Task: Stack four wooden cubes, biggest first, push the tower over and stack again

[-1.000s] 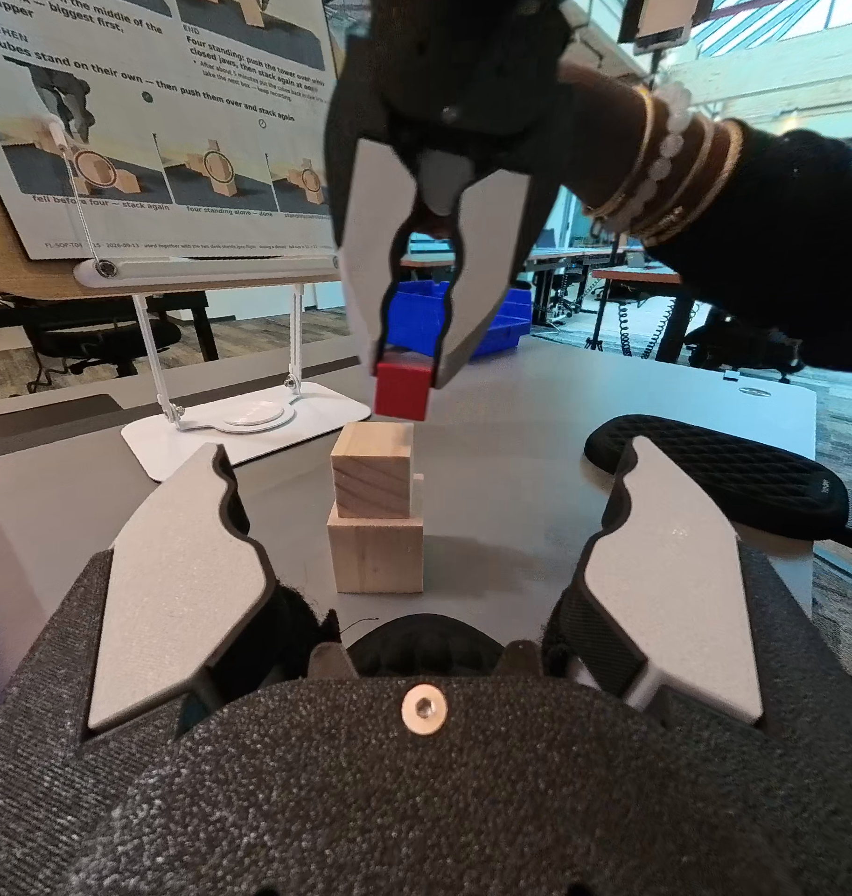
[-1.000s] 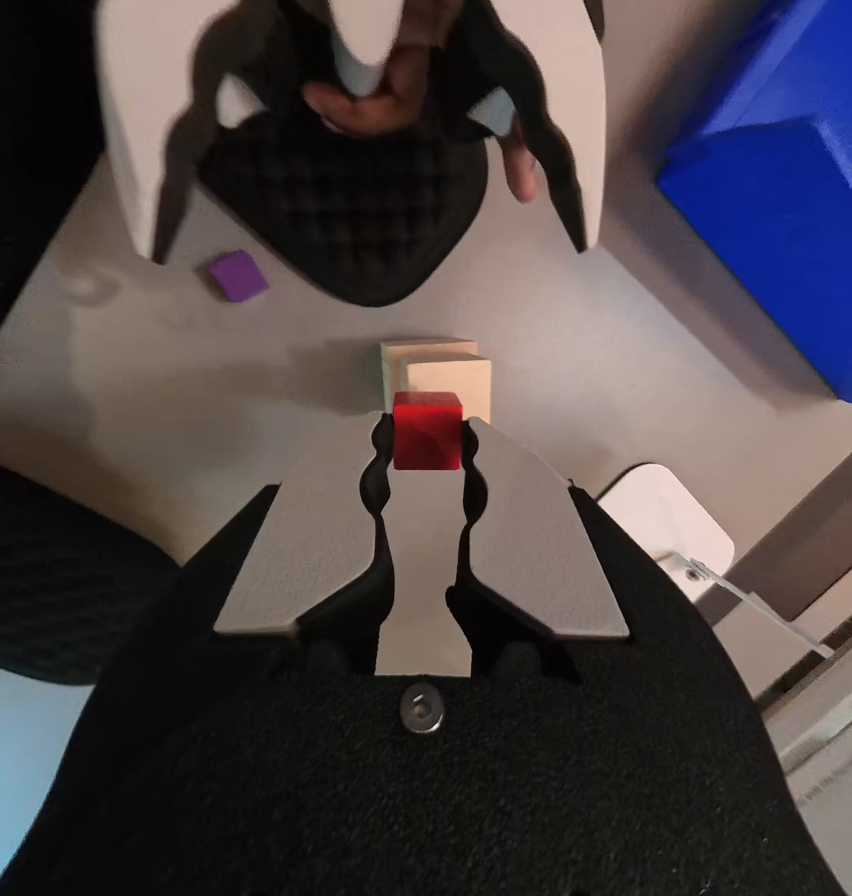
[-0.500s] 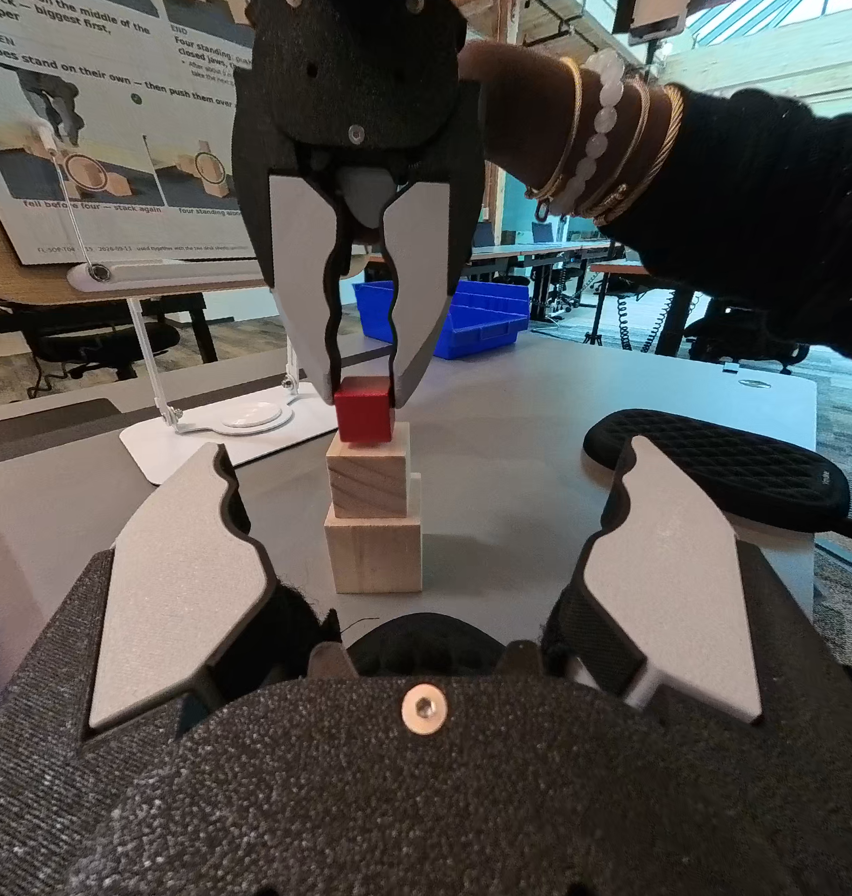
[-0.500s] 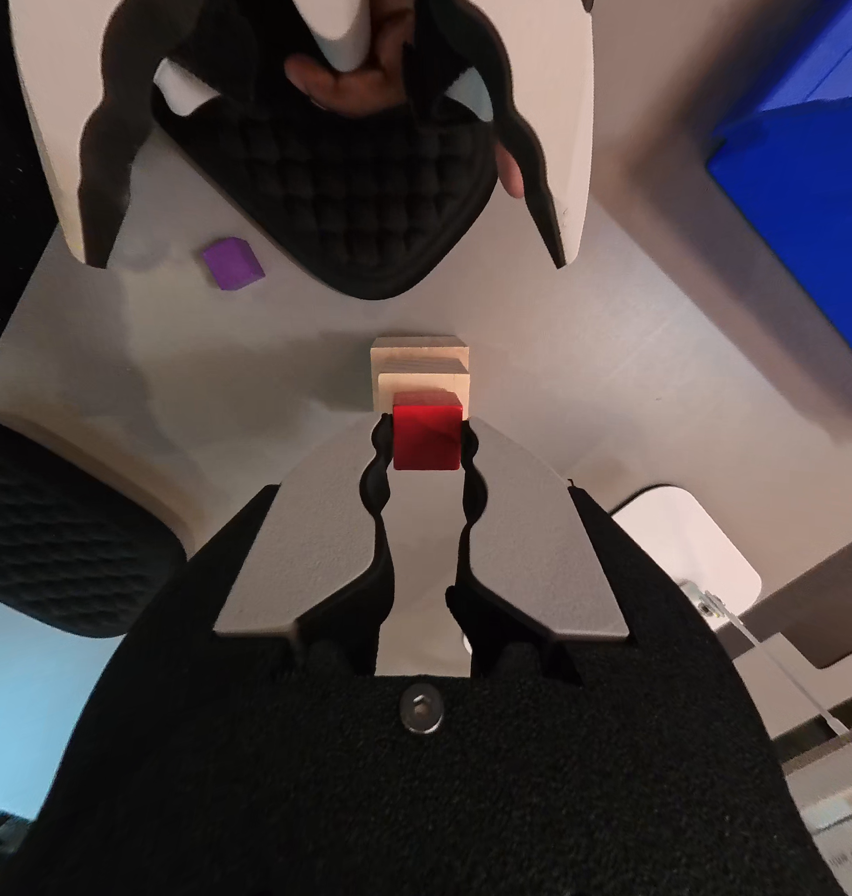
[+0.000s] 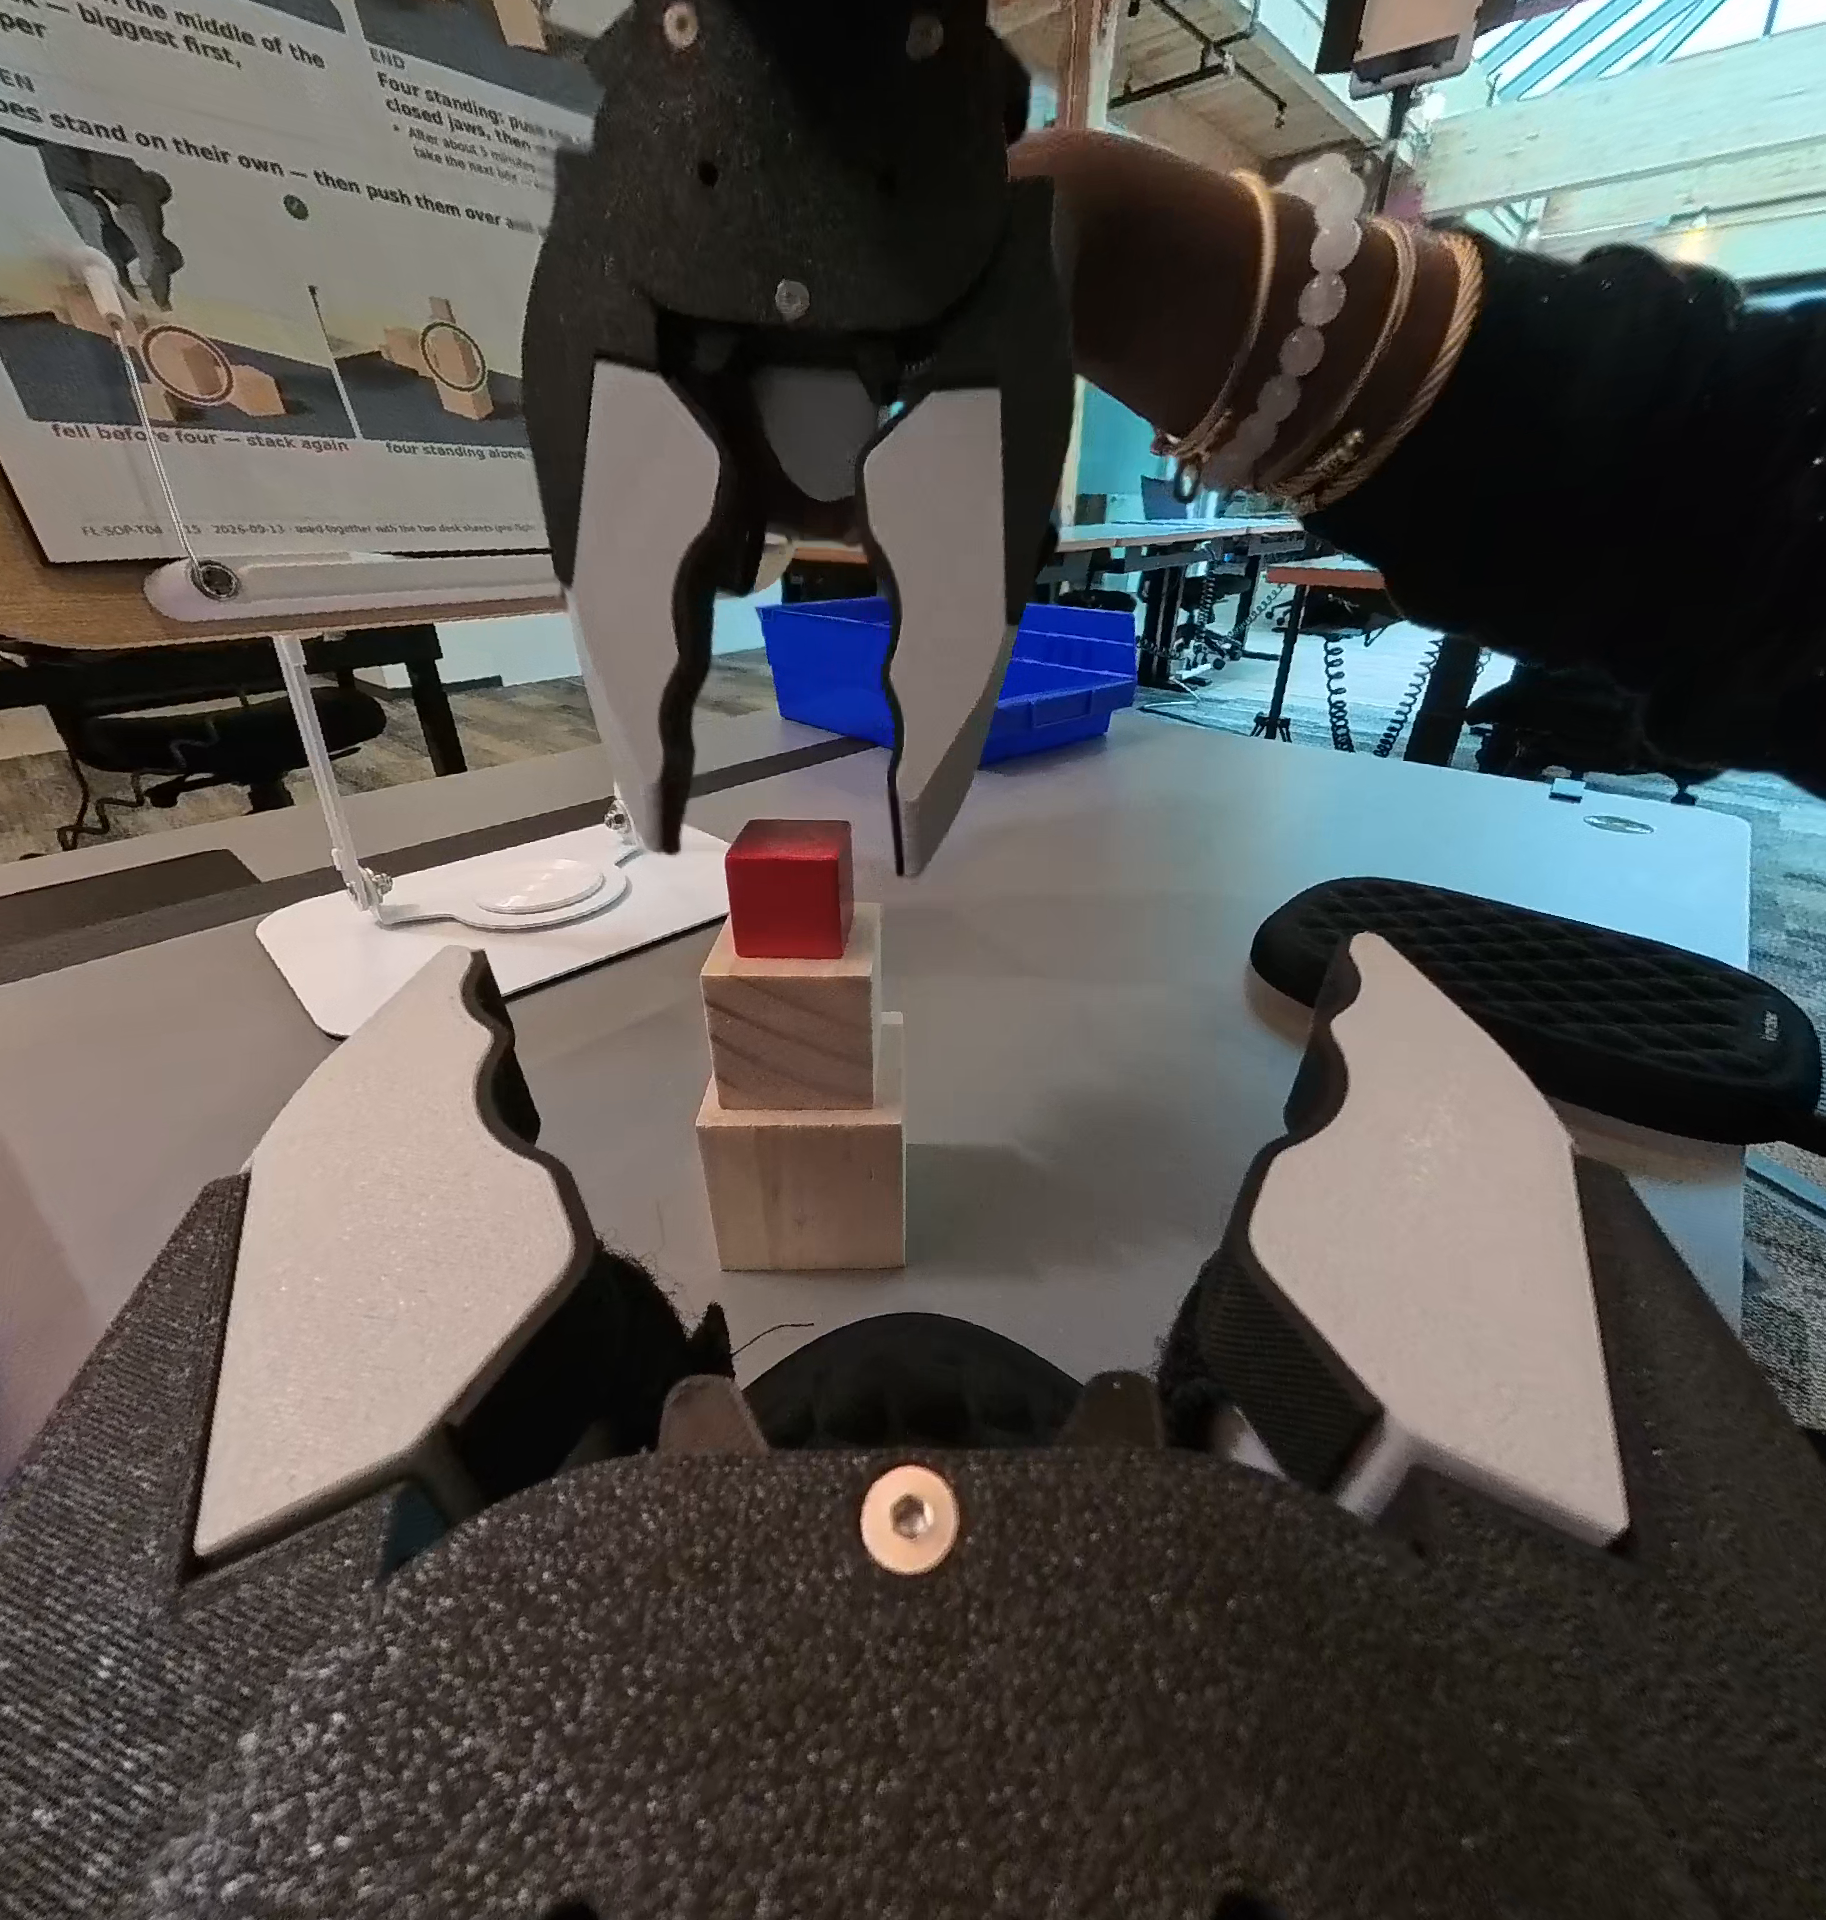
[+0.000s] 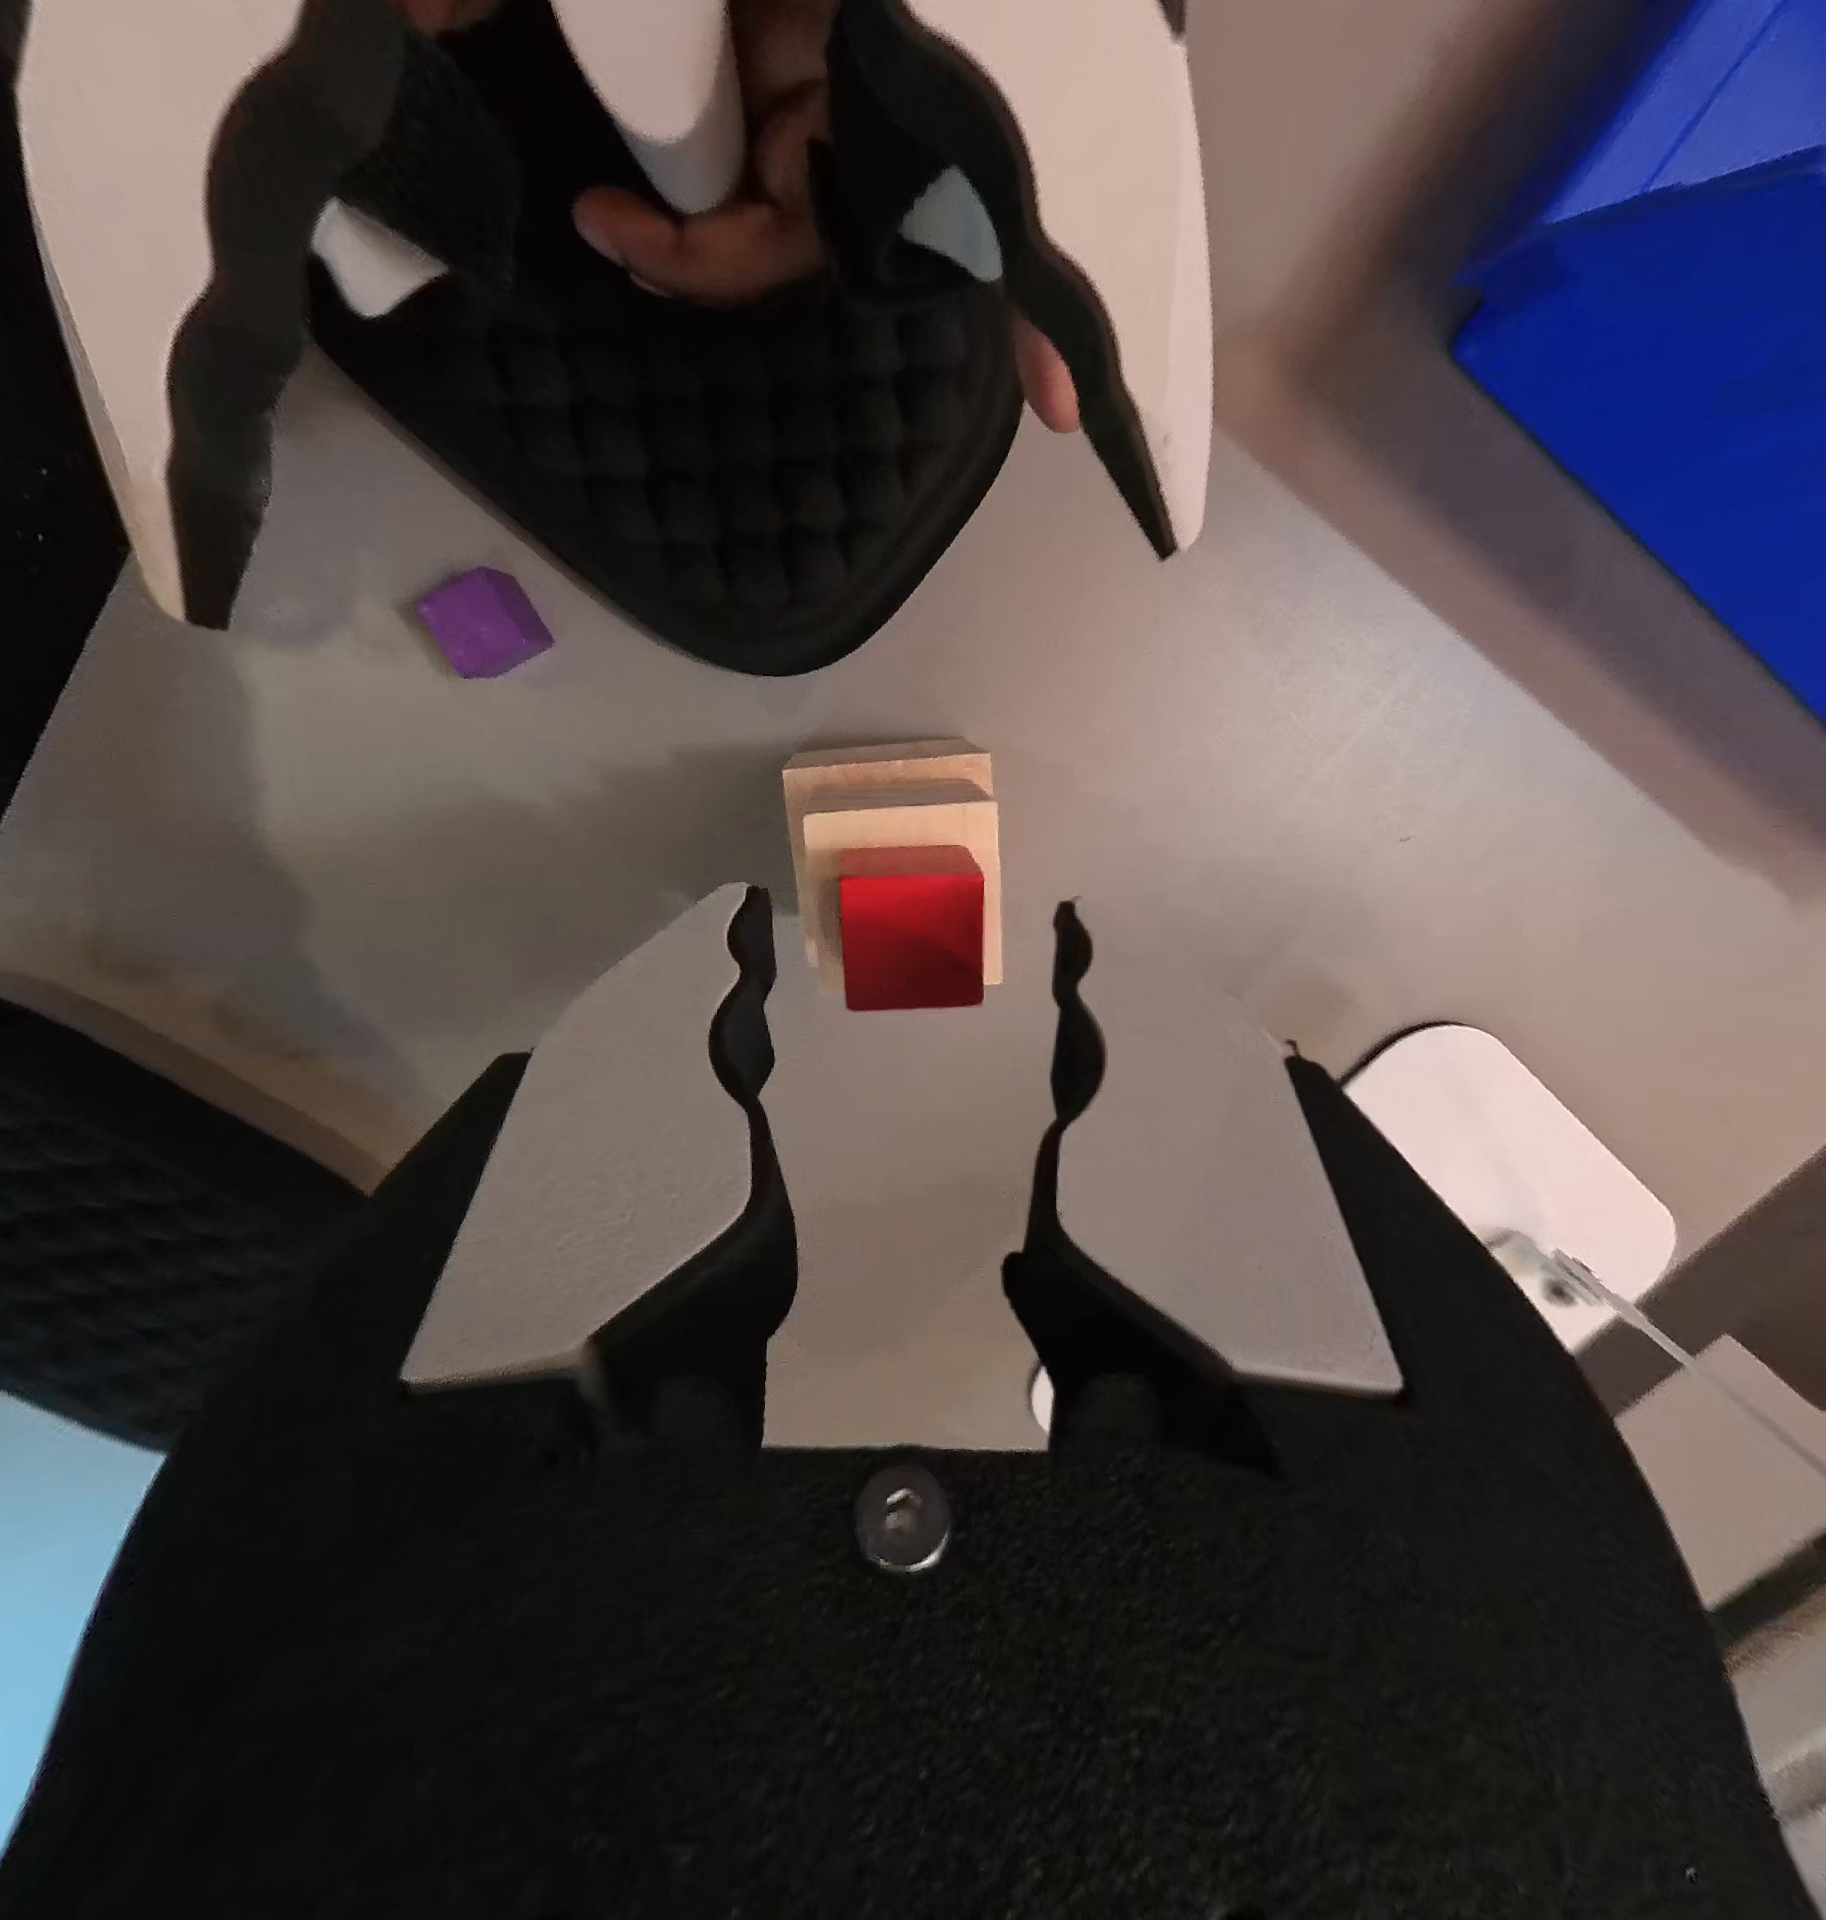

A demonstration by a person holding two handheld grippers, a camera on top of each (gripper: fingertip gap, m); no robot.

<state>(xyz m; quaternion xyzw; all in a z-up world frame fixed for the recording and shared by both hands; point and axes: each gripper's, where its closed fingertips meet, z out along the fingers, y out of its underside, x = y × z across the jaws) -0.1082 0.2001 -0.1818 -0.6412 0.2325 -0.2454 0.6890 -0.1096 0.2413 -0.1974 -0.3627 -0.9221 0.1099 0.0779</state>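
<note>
A red cube (image 5: pixel 789 886) rests on top of two stacked wooden cubes (image 5: pixel 793 1049) on the grey table (image 5: pixel 1148 935). My right gripper (image 5: pixel 784 842) hangs just above the red cube with its fingers spread wide of it, touching nothing. From above, in the right wrist view, the right gripper (image 6: pixel 914 914) is open, with the red cube (image 6: pixel 911 925) and the wooden cubes (image 6: pixel 893 800) below its fingertips. My left gripper (image 5: pixel 914 997) is open wide and empty, low on the near side of the stack. It also shows in the right wrist view (image 6: pixel 670 582), beyond the stack.
A small purple cube (image 6: pixel 483 623) lies on the table near the left gripper. A blue bin (image 5: pixel 950 665) stands at the table's far side. A white stand (image 5: pixel 493 904) holding an instruction sheet is at the far left. Black padded chair armrests (image 5: pixel 1532 1018) flank the table edge. There is about 6 cm between the tips of the two grippers.
My right gripper lowered the red cube onto the wooden stack, then opened and let it go; the cube now stands free on top. The left gripper has stayed still and open.
</note>
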